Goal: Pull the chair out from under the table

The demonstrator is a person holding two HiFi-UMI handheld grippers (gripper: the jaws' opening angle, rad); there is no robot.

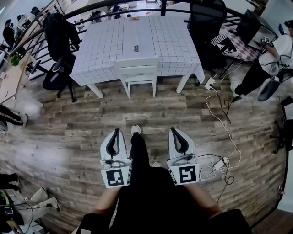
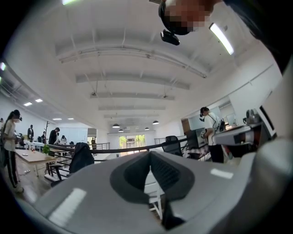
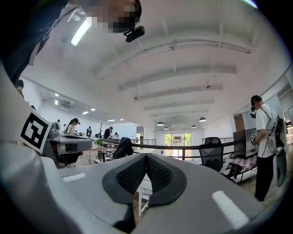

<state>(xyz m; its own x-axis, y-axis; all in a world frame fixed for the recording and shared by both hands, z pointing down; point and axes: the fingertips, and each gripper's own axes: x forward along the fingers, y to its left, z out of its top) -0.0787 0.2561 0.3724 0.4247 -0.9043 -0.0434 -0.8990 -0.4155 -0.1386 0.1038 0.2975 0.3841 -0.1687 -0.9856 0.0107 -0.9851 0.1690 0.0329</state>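
The white chair (image 1: 137,73) is tucked in at the near edge of the surface (image 1: 103,43), seat pushed under and only its backrest and front legs showing beyond the hanging checked cloth (image 1: 183,55). A small dark item (image 1: 136,48) lies near the middle of the cloth; I can't tell what it is.

The person stands back on the wooden floor (image 1: 68,119), well apart from the chair, one pale shoe (image 1: 135,130) out in front. Both tools are held level and side by side, pointing toward the chair. The left tool (image 1: 116,132) has its jaws pressed together with nothing between them – in the left gripper view the dark pads (image 2: 167,171) meet at the tip of the left tool (image 2: 150,153), and a bit of the chair (image 2: 154,206) shows below. The right tool (image 1: 174,131) is likewise closed and empty – its pads (image 3: 132,176) touch in the right gripper view, with a white chair leg (image 3: 141,203) seen under the tip of the right tool (image 3: 146,155).

A black office chair (image 1: 57,41) draped with a dark jacket stands just left of the surface, another (image 1: 207,23) at its far right corner. A white cable (image 1: 215,109) trails across the floor to a power strip (image 1: 220,162) near the right tool. Another person (image 1: 270,59) bends over at the right edge, and a black railing (image 1: 91,8) curves behind the surface.
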